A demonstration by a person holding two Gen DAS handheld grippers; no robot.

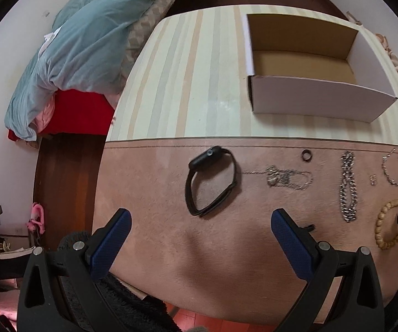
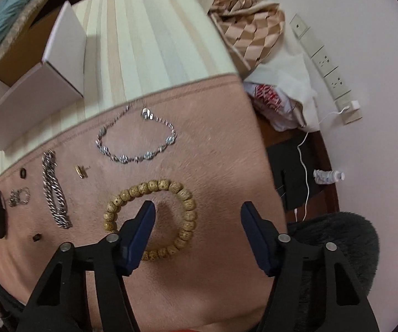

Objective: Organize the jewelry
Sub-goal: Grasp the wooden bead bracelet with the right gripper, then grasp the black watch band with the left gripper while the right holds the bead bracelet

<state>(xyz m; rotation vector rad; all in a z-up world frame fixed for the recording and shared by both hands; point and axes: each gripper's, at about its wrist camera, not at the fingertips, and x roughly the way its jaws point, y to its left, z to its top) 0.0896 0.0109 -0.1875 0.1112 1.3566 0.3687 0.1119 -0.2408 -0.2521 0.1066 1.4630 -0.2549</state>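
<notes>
Jewelry lies in a row on a pink mat (image 1: 226, 249). In the left wrist view: a black smartwatch (image 1: 211, 184), a thin chain necklace (image 1: 287, 178), a dark ring (image 1: 307, 155), a heavy silver chain (image 1: 348, 186), a thin silver bracelet (image 1: 395, 171) and a wooden bead bracelet (image 1: 387, 227). My left gripper (image 1: 200, 238) is open, just in front of the watch. My right gripper (image 2: 197, 227) is open over the bead bracelet (image 2: 183, 193), its left finger inside the loop. An empty white cardboard box (image 1: 323, 102) stands behind.
A small earring (image 2: 80, 171) and a dark bead (image 2: 36, 237) lie on the mat. The table has a striped cloth (image 1: 188, 83). A bed with a blue quilt (image 1: 88, 49) is at left. A wall socket strip (image 2: 326, 63) and cable are at right.
</notes>
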